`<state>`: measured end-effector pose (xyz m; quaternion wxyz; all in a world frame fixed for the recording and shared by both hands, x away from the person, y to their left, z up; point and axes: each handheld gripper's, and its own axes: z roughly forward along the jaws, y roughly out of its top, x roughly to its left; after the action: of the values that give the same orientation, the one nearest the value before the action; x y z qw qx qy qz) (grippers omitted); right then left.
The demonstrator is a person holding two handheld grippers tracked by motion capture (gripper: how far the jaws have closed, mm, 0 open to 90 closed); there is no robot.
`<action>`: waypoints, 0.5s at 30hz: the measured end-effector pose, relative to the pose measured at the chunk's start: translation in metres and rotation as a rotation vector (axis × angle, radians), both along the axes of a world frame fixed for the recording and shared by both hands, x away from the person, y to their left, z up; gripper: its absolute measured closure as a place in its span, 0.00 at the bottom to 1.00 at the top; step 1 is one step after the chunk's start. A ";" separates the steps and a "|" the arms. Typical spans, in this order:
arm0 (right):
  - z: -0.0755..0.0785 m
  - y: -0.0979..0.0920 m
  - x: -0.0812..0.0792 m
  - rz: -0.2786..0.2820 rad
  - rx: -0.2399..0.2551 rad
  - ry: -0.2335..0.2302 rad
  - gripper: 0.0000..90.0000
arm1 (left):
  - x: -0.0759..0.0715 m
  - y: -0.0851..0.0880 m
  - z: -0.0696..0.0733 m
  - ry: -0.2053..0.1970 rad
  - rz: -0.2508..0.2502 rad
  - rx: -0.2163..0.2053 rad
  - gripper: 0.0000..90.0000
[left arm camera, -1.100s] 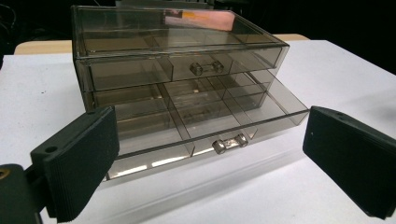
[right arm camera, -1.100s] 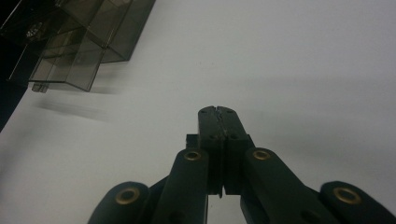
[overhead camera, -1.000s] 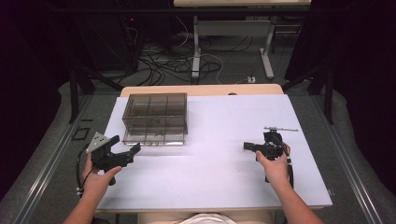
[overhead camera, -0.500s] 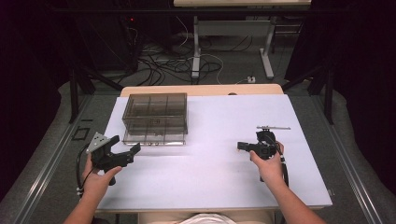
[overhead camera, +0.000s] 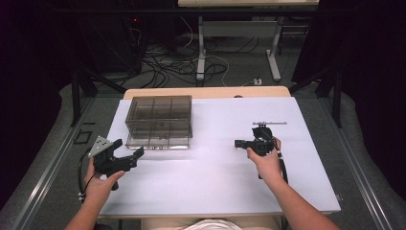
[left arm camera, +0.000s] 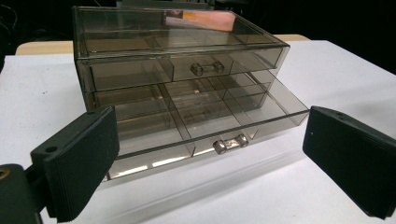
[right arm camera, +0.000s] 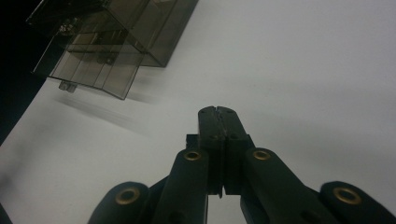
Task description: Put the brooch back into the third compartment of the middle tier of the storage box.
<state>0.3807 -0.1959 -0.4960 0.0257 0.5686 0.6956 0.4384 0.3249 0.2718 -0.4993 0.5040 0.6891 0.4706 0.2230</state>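
Centrally, upper left of the white table (overhead camera: 215, 187) in the high view, one smoky clear drawer box (overhead camera: 159, 120), two drawers, lower one (left arm camera: 205, 126) pulled out. Left tool (overhead camera: 125, 152) gapes wide and empty just before it; right tool (overhead camera: 241, 143) is closed, empty, well apart. One thin metal rod (overhead camera: 269, 123) beyond the right tool, hard to identify.

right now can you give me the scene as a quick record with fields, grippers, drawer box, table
surface: white table top
drawer box: clear smoky drawer box, at the table's far left part
upper drawer: upper drawer pushed in
lower drawer: lower drawer pulled out, its compartments look empty
left gripper: left gripper open, aimed at the box front, apart from it
right gripper: right gripper shut with nothing between the jaws, over bare table, pointing toward the box
other item: thin metal rod lying beyond the right hand
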 end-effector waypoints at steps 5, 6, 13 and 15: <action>0.002 0.009 0.006 0.007 0.011 0.006 1.00 | 0.000 0.000 0.000 0.001 -0.001 -0.005 0.04; 0.002 0.011 0.008 0.005 0.010 0.004 1.00 | 0.000 0.000 0.000 0.001 -0.001 -0.004 0.04; 0.006 0.020 0.017 0.023 0.004 0.012 1.00 | 0.000 -0.001 -0.001 0.004 0.000 -0.008 0.04; 0.007 0.022 0.018 0.020 0.000 0.008 1.00 | 0.000 -0.001 -0.001 0.004 -0.001 -0.008 0.04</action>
<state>0.3991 -0.1735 -0.4888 0.0183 0.5634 0.7013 0.4364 0.3253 0.2712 -0.4999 0.5059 0.6876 0.4723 0.2196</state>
